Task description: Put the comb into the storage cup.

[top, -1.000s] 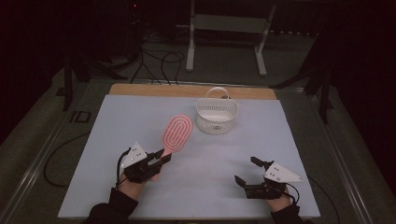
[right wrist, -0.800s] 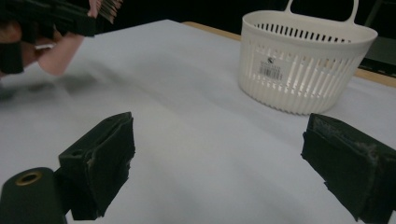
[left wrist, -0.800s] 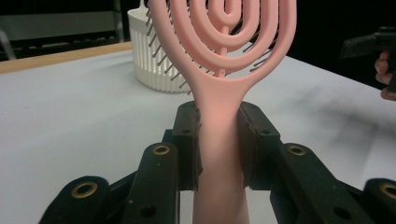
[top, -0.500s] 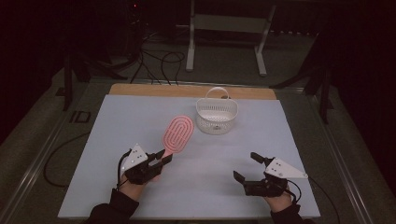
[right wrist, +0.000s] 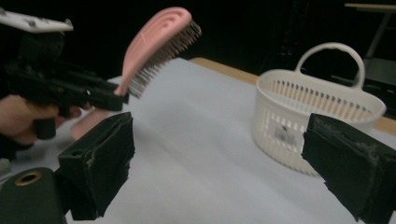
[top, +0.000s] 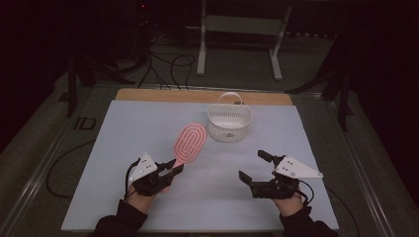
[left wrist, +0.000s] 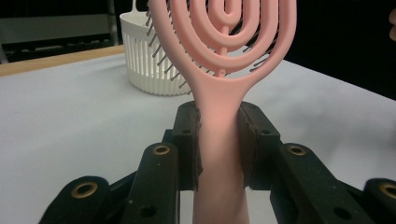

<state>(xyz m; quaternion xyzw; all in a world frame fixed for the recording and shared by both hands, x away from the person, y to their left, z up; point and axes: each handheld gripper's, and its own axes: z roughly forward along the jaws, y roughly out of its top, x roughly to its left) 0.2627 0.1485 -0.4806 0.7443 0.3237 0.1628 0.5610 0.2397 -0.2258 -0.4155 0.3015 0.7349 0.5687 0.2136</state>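
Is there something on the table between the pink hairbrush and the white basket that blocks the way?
Nothing visible does. The left tool holds the pink hairbrush by its handle, and the mat between it and the white basket is bare. The right tool is open and off to the side.

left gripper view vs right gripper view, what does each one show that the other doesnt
The left gripper view alone shows the left gripper's pads pressed on both sides of the pink hairbrush handle, and the looped back of its head. The right gripper view alone shows the right gripper with its jaws wide apart and nothing between them, the brush's bristles in profile, and the hand holding the left gripper. Both show the brush, the white basket and the white tabletop.
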